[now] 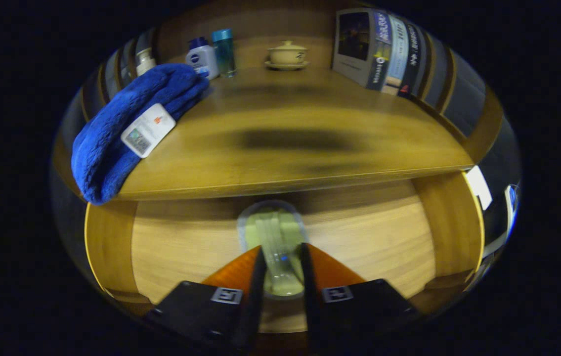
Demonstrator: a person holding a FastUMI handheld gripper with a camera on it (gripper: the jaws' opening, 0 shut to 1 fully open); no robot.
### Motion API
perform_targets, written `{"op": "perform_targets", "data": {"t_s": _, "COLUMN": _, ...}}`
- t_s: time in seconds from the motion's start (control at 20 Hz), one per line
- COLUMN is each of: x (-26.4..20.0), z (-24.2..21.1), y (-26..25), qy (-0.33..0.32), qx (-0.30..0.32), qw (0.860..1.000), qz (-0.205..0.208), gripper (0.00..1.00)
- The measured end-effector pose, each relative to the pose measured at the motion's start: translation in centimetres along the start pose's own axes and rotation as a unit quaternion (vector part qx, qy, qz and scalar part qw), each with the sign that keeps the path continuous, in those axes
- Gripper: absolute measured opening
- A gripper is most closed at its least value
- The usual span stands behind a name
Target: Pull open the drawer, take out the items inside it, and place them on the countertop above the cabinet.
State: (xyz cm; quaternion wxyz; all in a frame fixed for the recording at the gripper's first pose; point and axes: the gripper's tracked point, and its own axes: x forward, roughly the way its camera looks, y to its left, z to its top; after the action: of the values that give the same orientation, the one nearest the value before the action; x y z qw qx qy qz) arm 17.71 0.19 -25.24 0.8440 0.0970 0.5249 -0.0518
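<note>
My gripper (281, 247) is shut on a pale green, translucent bottle-like item (273, 225); both black fingers (256, 277) press on its sides. The item stands between the fingers and reaches just beyond their tips, its rounded end close under the countertop's front edge. The wooden countertop (300, 148) stretches beyond and above it. Below that edge lies the drawer's light wood panel (369, 242), framed by darker wood on either side. I cannot tell whether that panel is the drawer's front or its inside.
On the countertop's left lies a folded blue towel (122, 128) with a white tag, overhanging the front edge. Behind it stand a white bottle (202, 59), a teal bottle (224, 51) and a small jar (145, 60). A lidded teacup (287, 53) sits at the back and books (384, 49) lean at the back right.
</note>
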Motion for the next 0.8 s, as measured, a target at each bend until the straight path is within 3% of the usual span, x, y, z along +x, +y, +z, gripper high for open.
{"op": "perform_targets", "data": {"t_s": 0.05, "x": 0.0, "z": -0.2, "y": -0.1, "qy": 0.002, "qx": -0.002, "qw": 1.000, "qz": -0.006, "gripper": 0.35}}
{"op": "perform_targets", "data": {"t_s": 0.15, "x": -0.1, "z": -0.2, "y": -0.1, "qy": -0.005, "qx": -0.003, "qw": 1.000, "qz": -0.009, "gripper": 0.25}}
{"op": "perform_targets", "data": {"t_s": 0.25, "x": -0.4, "z": -0.4, "y": 0.1, "qy": -0.009, "qx": -0.011, "qw": 1.000, "qz": -0.013, "gripper": 0.22}}
{"op": "perform_targets", "data": {"t_s": 0.8, "x": -6.9, "z": -1.2, "y": -0.4, "qy": -0.047, "qx": -0.034, "qw": 0.996, "qz": -0.063, "gripper": 0.21}}
